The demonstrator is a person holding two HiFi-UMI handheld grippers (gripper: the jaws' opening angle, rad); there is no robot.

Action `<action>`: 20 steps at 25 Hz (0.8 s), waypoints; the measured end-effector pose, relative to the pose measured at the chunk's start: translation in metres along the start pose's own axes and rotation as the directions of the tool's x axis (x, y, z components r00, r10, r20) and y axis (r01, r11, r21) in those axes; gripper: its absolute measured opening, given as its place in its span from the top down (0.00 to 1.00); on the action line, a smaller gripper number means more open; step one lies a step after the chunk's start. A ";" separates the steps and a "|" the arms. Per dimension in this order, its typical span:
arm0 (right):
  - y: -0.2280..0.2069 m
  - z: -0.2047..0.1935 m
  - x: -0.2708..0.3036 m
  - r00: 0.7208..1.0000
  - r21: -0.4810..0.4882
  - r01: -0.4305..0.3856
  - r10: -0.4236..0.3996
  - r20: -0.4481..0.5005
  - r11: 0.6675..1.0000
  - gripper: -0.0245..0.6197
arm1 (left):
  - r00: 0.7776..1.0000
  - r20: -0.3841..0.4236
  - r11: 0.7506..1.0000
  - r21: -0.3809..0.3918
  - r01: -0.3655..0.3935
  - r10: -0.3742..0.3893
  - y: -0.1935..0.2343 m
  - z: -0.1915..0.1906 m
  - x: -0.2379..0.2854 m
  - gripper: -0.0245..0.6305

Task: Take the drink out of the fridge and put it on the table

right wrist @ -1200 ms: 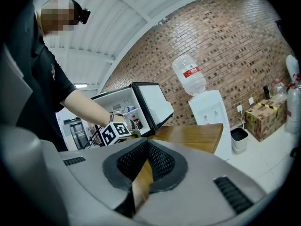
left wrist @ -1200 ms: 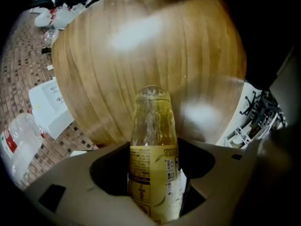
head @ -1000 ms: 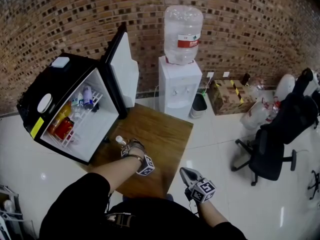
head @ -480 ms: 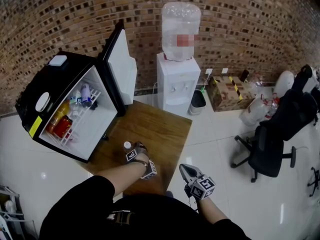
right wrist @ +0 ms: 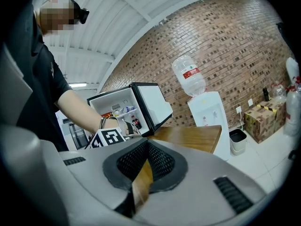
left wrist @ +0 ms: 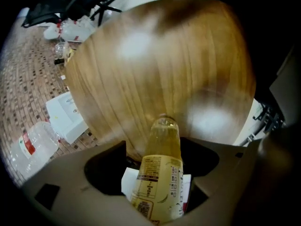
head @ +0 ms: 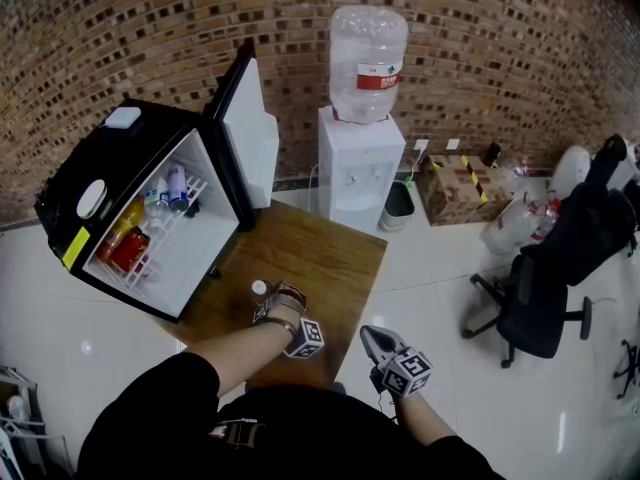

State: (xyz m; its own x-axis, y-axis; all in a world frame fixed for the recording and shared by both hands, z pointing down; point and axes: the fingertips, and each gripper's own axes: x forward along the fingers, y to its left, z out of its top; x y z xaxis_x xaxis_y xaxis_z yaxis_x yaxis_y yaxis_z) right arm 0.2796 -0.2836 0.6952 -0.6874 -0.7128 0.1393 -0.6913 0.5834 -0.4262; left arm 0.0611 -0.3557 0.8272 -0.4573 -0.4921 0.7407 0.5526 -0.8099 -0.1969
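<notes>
On the table (head: 330, 258): a clear plastic drink bottle (left wrist: 160, 173) stands on the warm wood-grain top, towards the side where the fridge sits.
Bottle shape: a slim round body that narrows at the shoulder to a white cap, with pale yellow liquid inside.
Bottle label: a pale yellow wrap with dark print and a panel of fine text, too small to read.
Left gripper (left wrist: 162, 145): loose around the bottle. Its matte grey jaws have just been opening, and the bottle stands between them with a gap on each side.
Right gripper (right wrist: 146, 145): held off the table's near corner, apart from the bottle. Its jaws are closed together with nothing between them, and their inner faces are ribbed black.
Fridge (head: 100, 163): a small black box with a white interior, its door (head: 250, 128) swung wide open.
Fridge contents: a white wire shelf (head: 150, 243) carrying an orange bottle (head: 127, 218), a red pack (head: 128, 252), clear bottles and a pale purple one.
Fridge marking: a yellow strip (head: 75, 249) on the black edge, with no legible writing.
Water dispenser (head: 358, 173): a white cabinet against the brick wall (head: 500, 58), with a clear ribbed jug (head: 367, 38) upside down on top. The jug's red label has white print that cannot be read.
Floor (head: 440, 298): glossy white tiles.
Cardboard box (head: 455, 190): brown, with yellow-and-black striped tape.
</notes>
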 end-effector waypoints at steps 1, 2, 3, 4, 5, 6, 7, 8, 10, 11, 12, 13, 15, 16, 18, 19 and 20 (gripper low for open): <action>0.000 0.000 -0.001 1.000 -0.003 0.002 -0.002 -0.005 1.000 0.93 | 0.998 0.057 0.999 -0.049 -0.008 0.011 0.005 0.005 -0.008 0.41; 0.000 0.000 -0.001 1.000 -0.002 0.000 0.000 -0.008 1.000 0.93 | 0.994 0.110 0.995 -0.099 -0.014 0.025 0.010 0.008 -0.016 0.41; 0.001 0.001 -0.001 1.000 -0.001 -0.004 0.004 -0.010 1.000 0.93 | 0.986 0.160 0.989 -0.149 -0.020 0.044 0.015 0.011 -0.023 0.40; 0.002 0.002 -0.002 1.000 0.001 -0.010 0.010 -0.013 1.000 0.93 | 0.976 0.206 0.980 -0.198 -0.026 0.067 0.019 0.012 -0.031 0.40; 0.003 0.004 -0.003 1.000 0.003 -0.016 0.016 -0.016 1.000 0.93 | 0.964 0.246 0.969 -0.243 -0.035 0.097 0.024 0.013 -0.040 0.40; 0.004 0.006 -0.005 1.000 0.004 -0.022 0.022 -0.016 1.000 0.93 | 0.951 0.280 0.958 -0.284 -0.050 0.132 0.028 0.013 -0.050 0.39; 0.004 0.008 -0.006 0.999 0.004 -0.028 0.028 -0.015 1.000 0.93 | 0.936 0.306 0.946 -0.318 -0.069 0.171 0.031 0.012 -0.060 0.39; 0.004 0.010 -0.008 0.999 0.004 -0.035 0.035 -0.014 0.999 0.93 | 0.921 0.328 0.934 -0.346 -0.090 0.210 0.033 0.011 -0.070 0.39; 0.003 0.012 -0.012 0.999 0.002 -0.048 0.048 -0.015 0.999 0.93 | 0.885 0.372 0.909 -0.398 -0.121 0.281 0.030 0.010 -0.094 0.39; 0.003 0.013 -0.015 0.998 0.001 -0.056 0.056 -0.017 0.998 0.93 | 0.861 0.401 0.890 -0.440 -0.117 0.312 0.026 0.010 -0.107 0.39; 0.003 0.014 -0.017 0.998 0.000 -0.066 0.066 -0.021 0.998 0.93 | 0.833 0.437 0.863 -0.497 -0.090 0.339 0.021 0.008 -0.120 0.39; 0.004 0.015 -0.018 0.997 -0.003 -0.078 0.078 -0.027 0.997 0.93 | 0.800 0.478 0.824 -0.566 -0.035 0.363 0.015 0.006 -0.134 0.39; 0.009 0.017 -0.022 0.994 -0.017 -0.105 0.105 -0.042 0.994 0.93 | 0.712 0.570 0.698 -0.698 0.157 0.409 0.001 -0.004 -0.156 0.43; 0.011 0.019 -0.023 0.992 -0.028 -0.116 0.114 -0.049 0.993 0.93 | 0.656 0.612 0.615 -0.739 0.275 0.442 -0.007 -0.012 -0.165 0.43; 0.018 0.023 -0.026 0.992 -0.043 -0.119 0.117 -0.054 0.992 0.93 | 0.518 0.662 0.451 -0.749 0.485 0.541 -0.023 -0.035 -0.183 0.52; 0.024 0.025 -0.028 0.992 -0.047 -0.115 0.112 -0.051 0.992 0.93 | 0.445 0.663 0.383 -0.728 0.568 0.601 -0.033 -0.051 -0.192 0.56; 0.033 0.026 -0.029 0.993 -0.049 -0.109 0.107 -0.045 0.993 0.93 | 0.379 0.649 0.324 -0.700 0.636 0.659 -0.043 -0.070 -0.199 0.61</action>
State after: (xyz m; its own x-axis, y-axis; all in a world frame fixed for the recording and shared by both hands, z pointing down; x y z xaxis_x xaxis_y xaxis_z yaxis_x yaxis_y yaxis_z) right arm 0.2828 -0.2540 0.6535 -0.7669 -0.6279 0.1328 -0.6221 0.6763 -0.3945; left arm 0.0792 -0.2450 0.6429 0.6433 -0.5135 0.5679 -0.6000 -0.7989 -0.0426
